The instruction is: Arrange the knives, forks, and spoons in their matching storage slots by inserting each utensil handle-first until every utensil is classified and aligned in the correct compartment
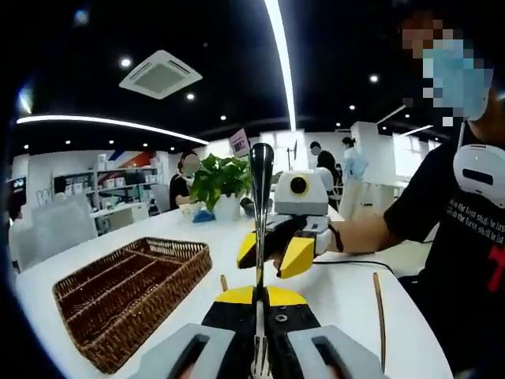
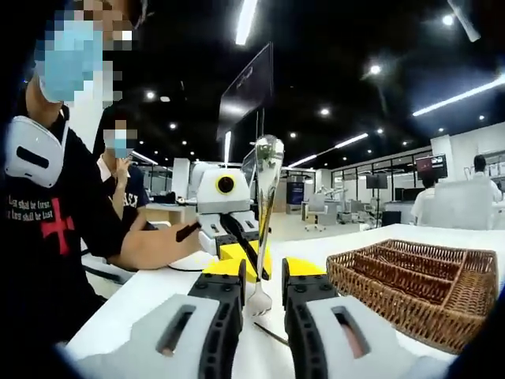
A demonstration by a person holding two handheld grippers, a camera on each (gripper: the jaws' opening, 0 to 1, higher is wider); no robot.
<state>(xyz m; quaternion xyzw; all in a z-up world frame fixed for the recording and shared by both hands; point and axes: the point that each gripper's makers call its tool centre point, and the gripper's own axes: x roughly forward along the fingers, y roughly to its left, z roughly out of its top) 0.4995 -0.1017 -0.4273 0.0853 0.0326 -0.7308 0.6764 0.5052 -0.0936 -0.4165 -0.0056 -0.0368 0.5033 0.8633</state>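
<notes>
In the left gripper view my left gripper (image 1: pixel 260 297) is shut on a slim metal utensil (image 1: pixel 260 181) that runs up between its yellow tips, broad rounded end on top. The right gripper (image 1: pixel 273 253) faces it just behind, over the white table (image 1: pixel 339 300). In the right gripper view my right gripper (image 2: pixel 276 272) is shut on a shiny metal utensil (image 2: pixel 267 170), flared end low between the jaws, wide end up. The left gripper (image 2: pixel 241 254) faces it close behind. I cannot tell each utensil's kind. A wicker tray (image 1: pixel 130 292) with long compartments (image 2: pixel 418 288) lies beside both grippers.
A person in a black shirt (image 1: pixel 465 237) holds the grippers from the table's side (image 2: pixel 47 237). Thin brown sticks (image 1: pixel 379 316) and a black cable (image 1: pixel 371 264) lie on the table. A potted plant (image 1: pixel 221 181) stands at the far end. Other people stand further back.
</notes>
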